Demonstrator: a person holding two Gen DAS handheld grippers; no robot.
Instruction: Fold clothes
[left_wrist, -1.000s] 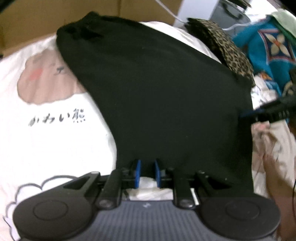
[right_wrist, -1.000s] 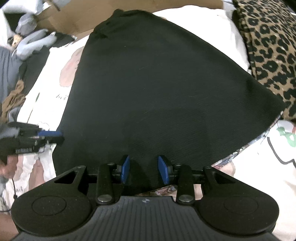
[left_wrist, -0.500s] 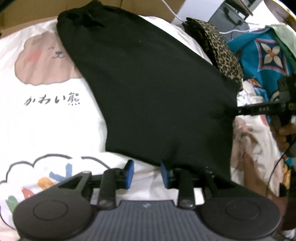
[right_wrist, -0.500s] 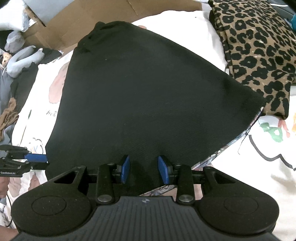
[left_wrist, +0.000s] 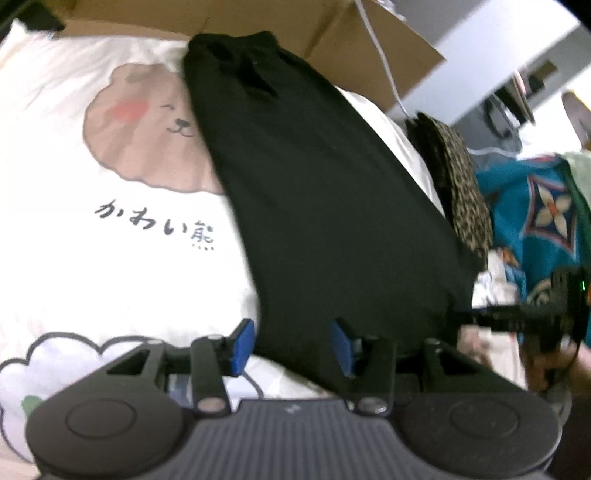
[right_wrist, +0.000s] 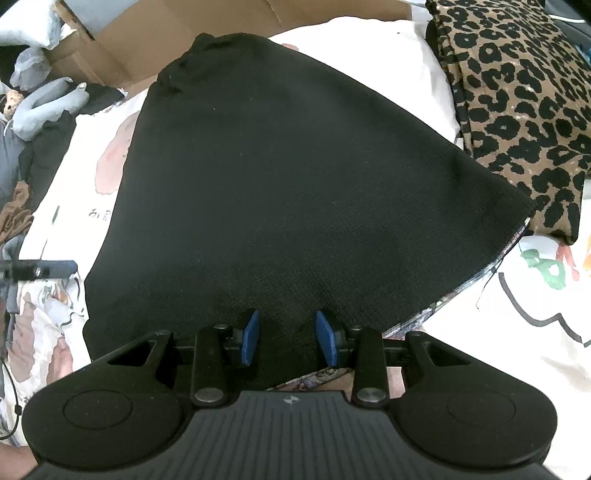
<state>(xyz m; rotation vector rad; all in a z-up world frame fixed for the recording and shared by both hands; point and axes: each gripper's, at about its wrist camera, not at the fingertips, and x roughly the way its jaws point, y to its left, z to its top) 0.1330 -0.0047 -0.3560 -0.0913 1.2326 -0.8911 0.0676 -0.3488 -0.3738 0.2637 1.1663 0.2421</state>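
A black garment (left_wrist: 332, 203) lies flat on the white bedding and widens toward me. Its near hem runs between the blue pads of my left gripper (left_wrist: 291, 345). Those jaws are opening, and the pads stand clear of the cloth on both sides. In the right wrist view the same garment (right_wrist: 295, 184) fills the middle. My right gripper (right_wrist: 289, 338) hovers over its near edge with the pads apart, and I see no pinch. One of its fingers (left_wrist: 491, 317) reaches the garment's right corner. A left finger (right_wrist: 55, 268) shows just off the left edge.
The white bedding (left_wrist: 140, 258) has a bear print and writing. A folded leopard-print cloth (right_wrist: 517, 92) lies to the right of the garment, with a teal patterned cloth (left_wrist: 546, 206) beyond it. Cardboard (right_wrist: 166, 22) stands at the back. A grey plush (right_wrist: 48, 103) lies at far left.
My left gripper's jaws were nearly shut on the garment's hem and have spread wide, letting it go. That view has rolled and shifted. The right gripper's jaws kept the same gap.
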